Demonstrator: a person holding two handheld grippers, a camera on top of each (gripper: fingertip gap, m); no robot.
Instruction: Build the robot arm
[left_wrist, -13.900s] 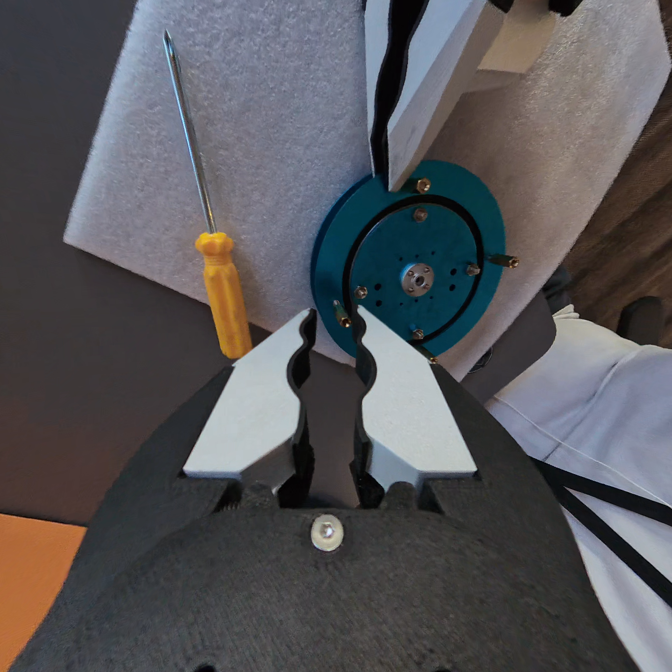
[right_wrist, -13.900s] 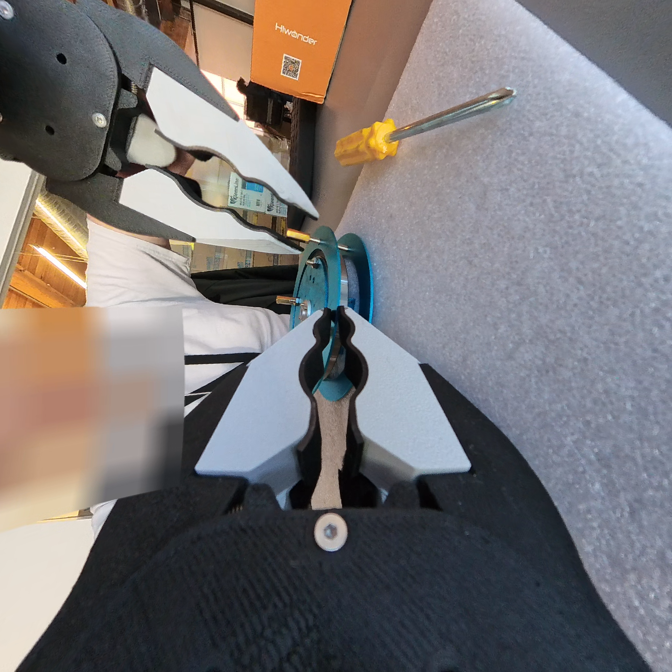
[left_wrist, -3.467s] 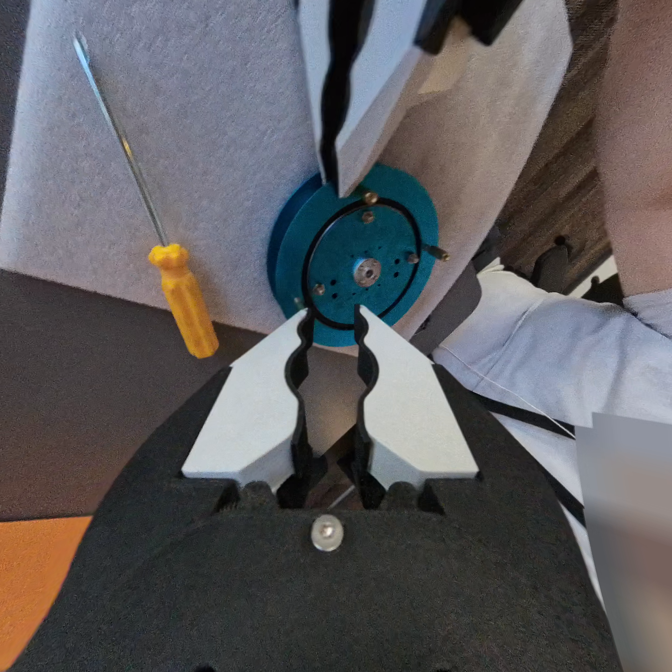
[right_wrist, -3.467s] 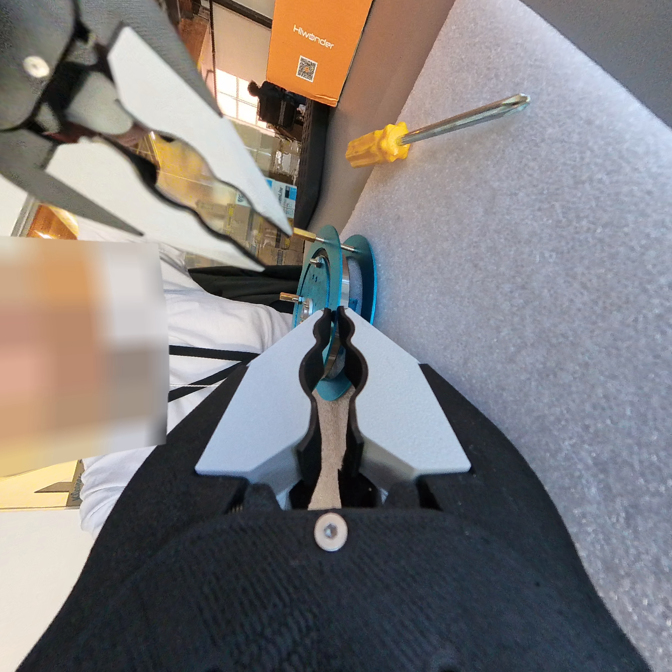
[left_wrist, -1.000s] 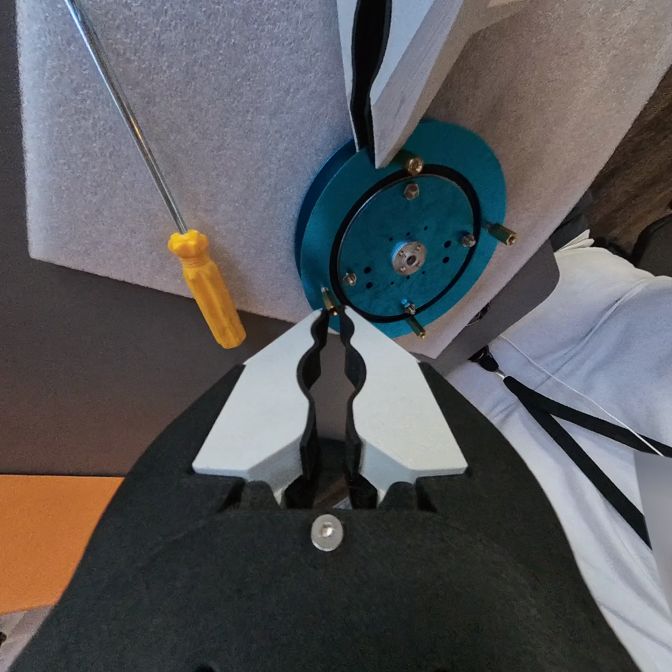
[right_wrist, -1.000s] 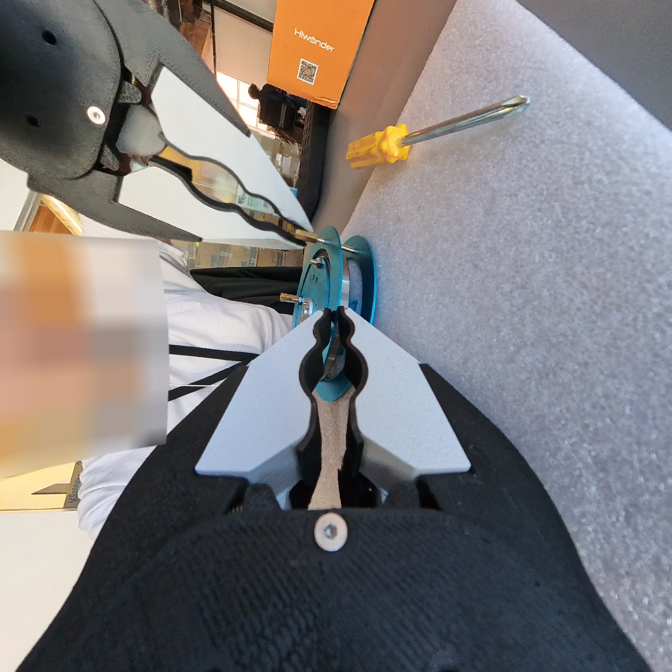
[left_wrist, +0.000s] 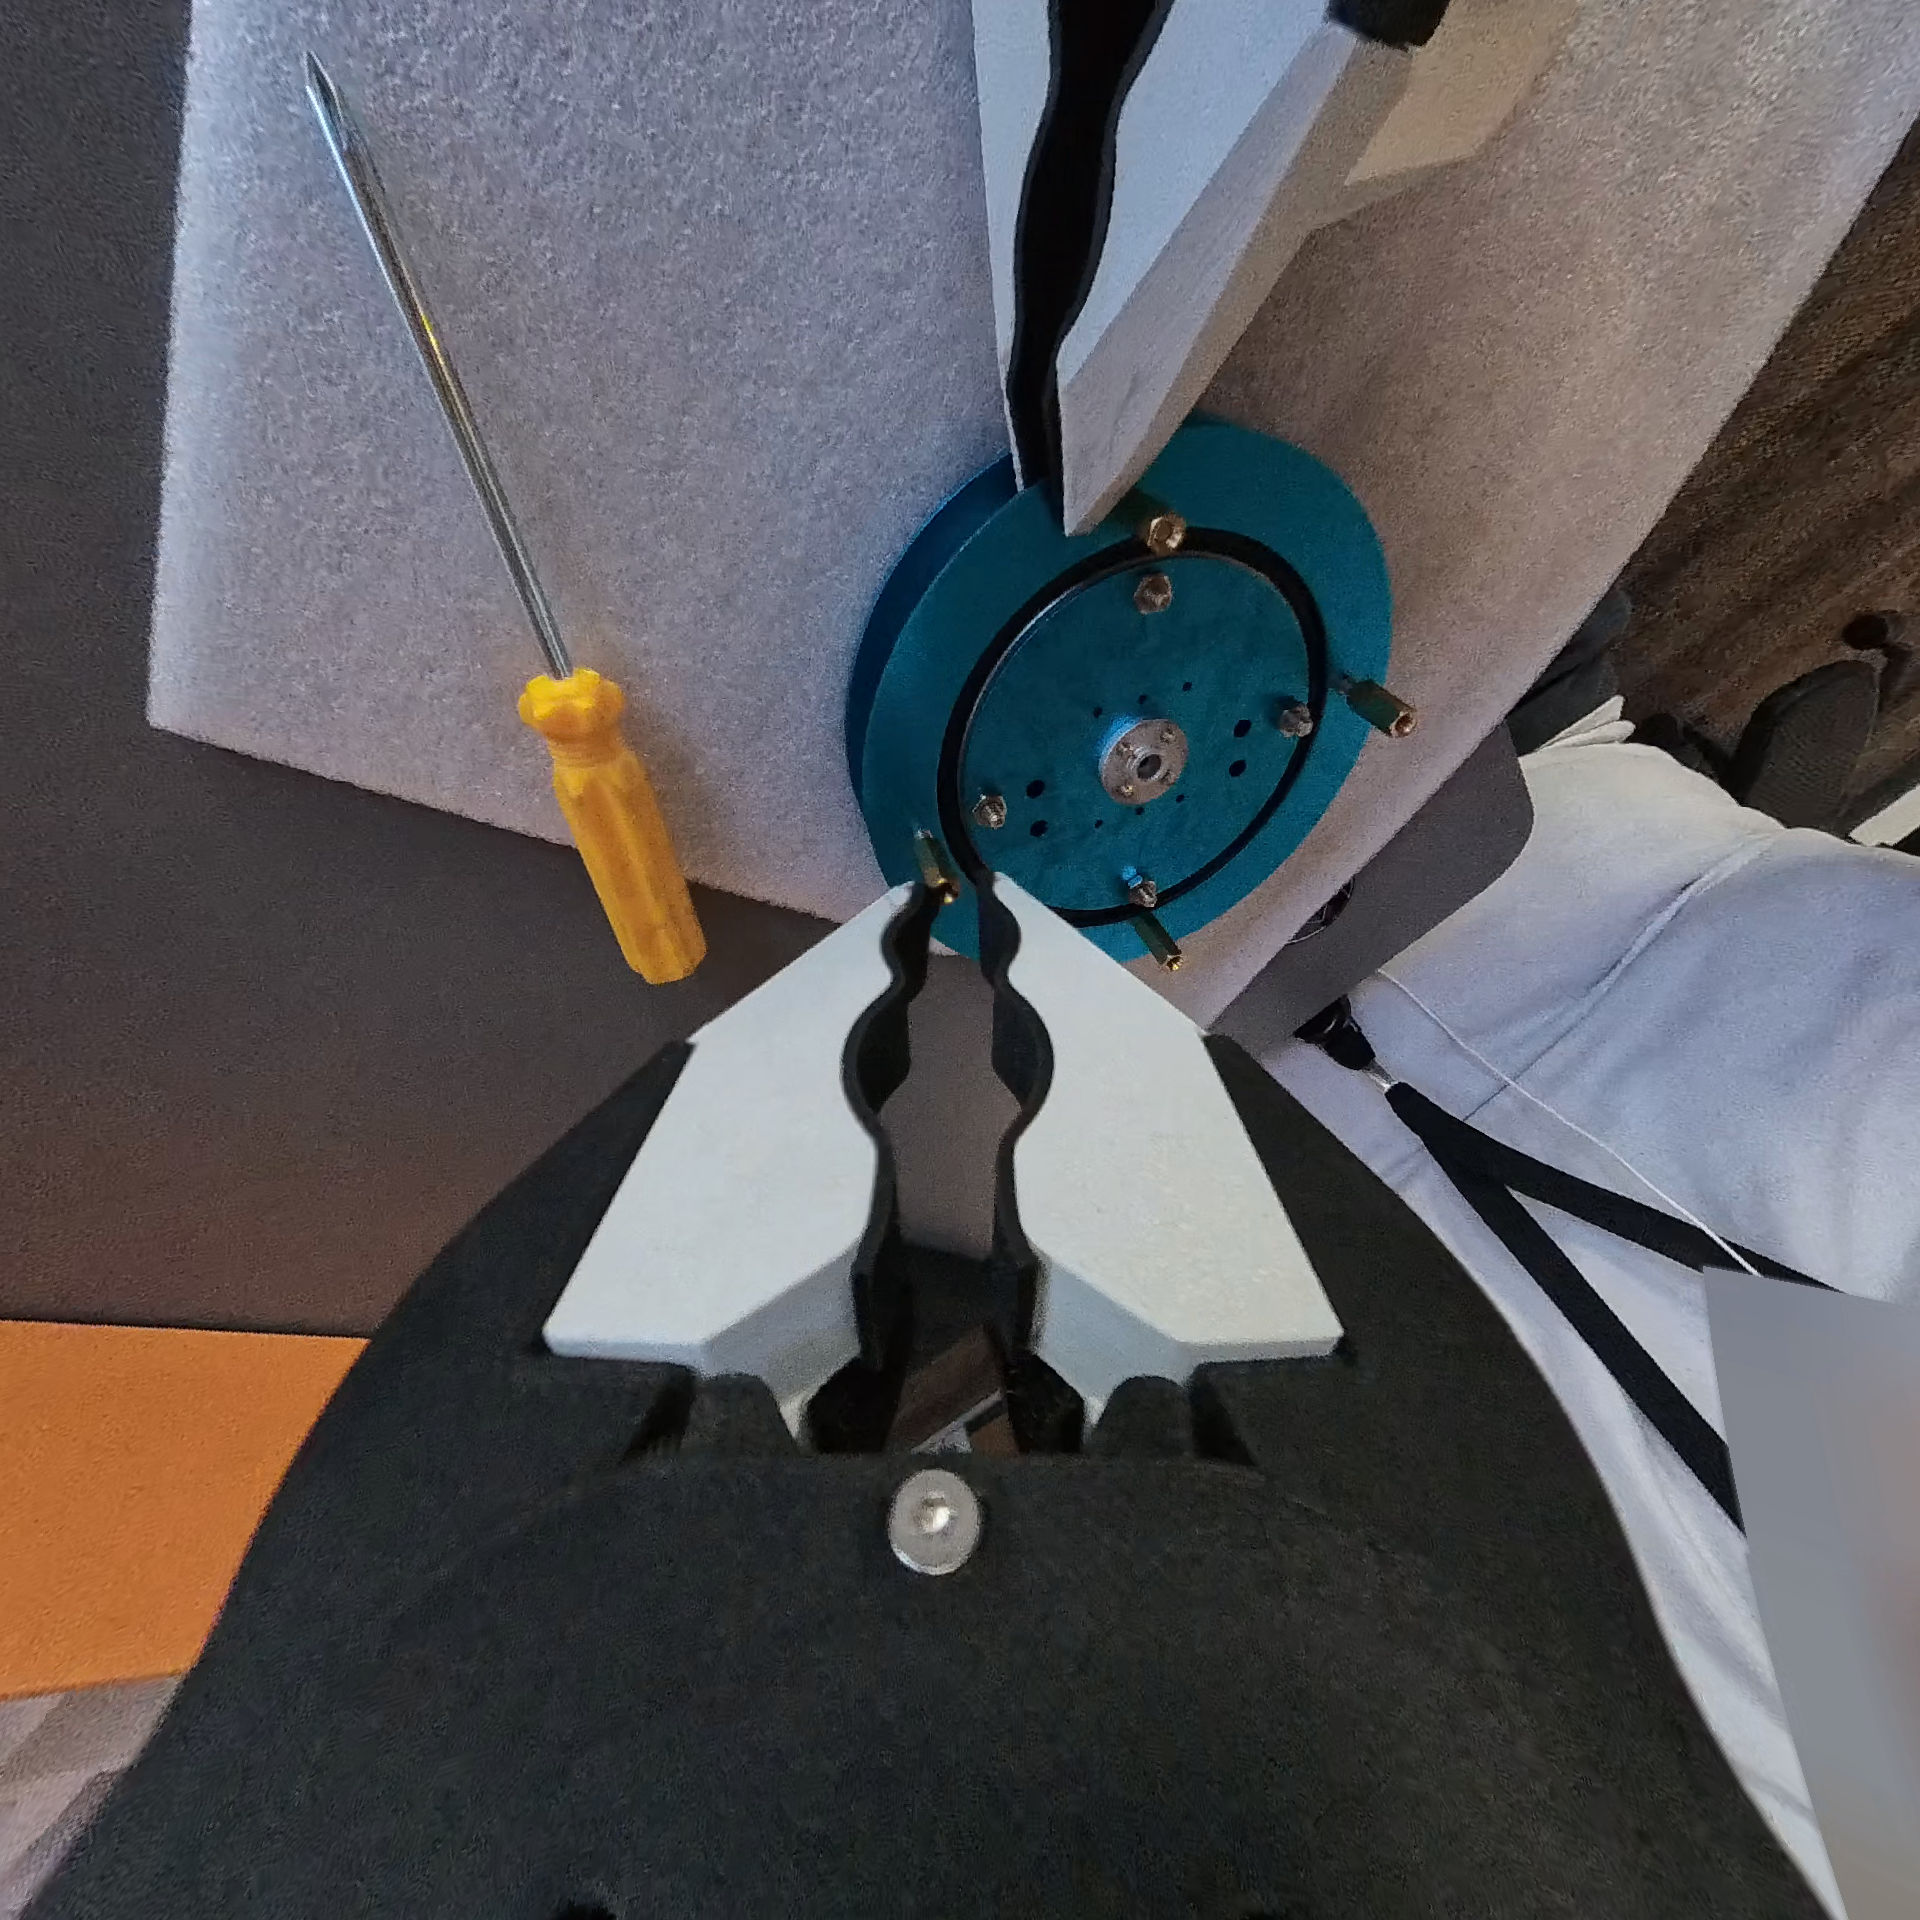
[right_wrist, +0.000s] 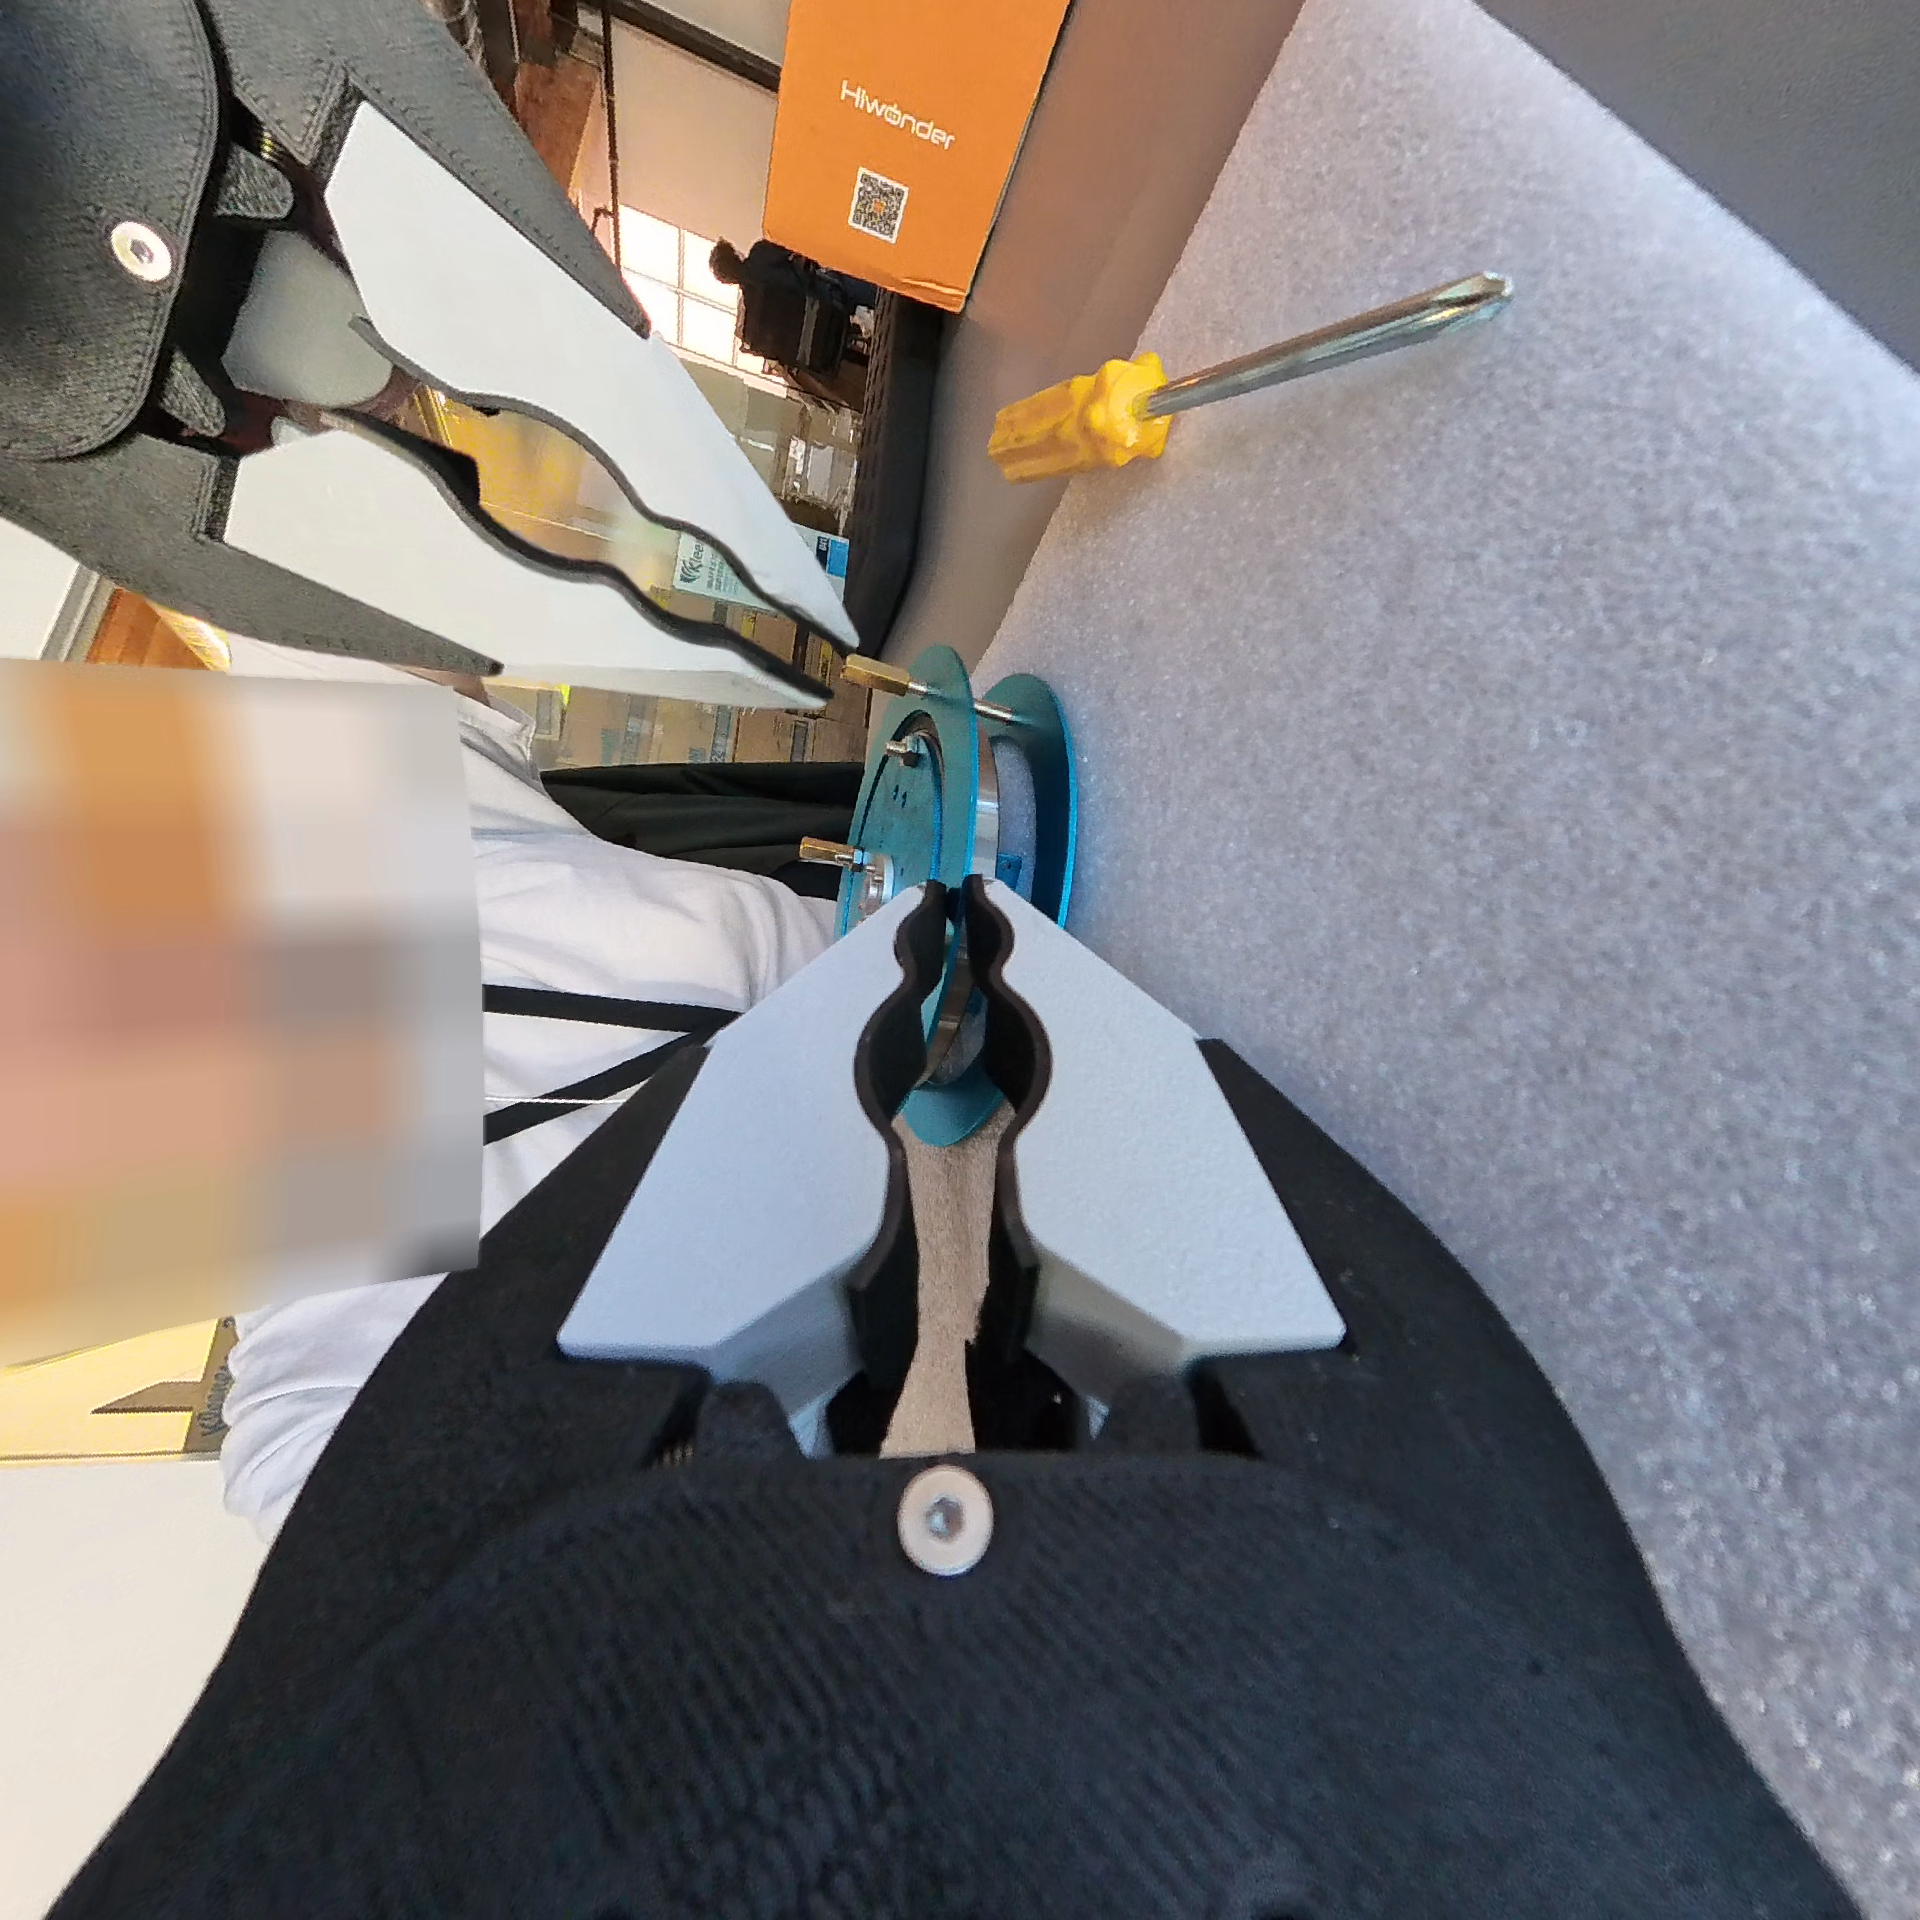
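On grey foam (left_wrist: 644, 312), right tongs (right_wrist: 954, 883) still pinching teal disc (left_wrist: 1122, 707), left tongs (left_wrist: 954, 891) spread, backed off brass standoff (left_wrist: 935, 860).

The left wrist camera looks straight along its fingers at the flat face of a blue disc assembly (left_wrist: 1132, 717), close in, above a grey foam pad (left_wrist: 644, 374). The right wrist camera, rolled sideways, meets the same disc assembly (right_wrist: 940, 790) edge-on at close range. Both views share the yellow-handled screwdriver (left_wrist: 613, 821) (right_wrist: 1081, 431) and foam pad (right_wrist: 1455, 831).
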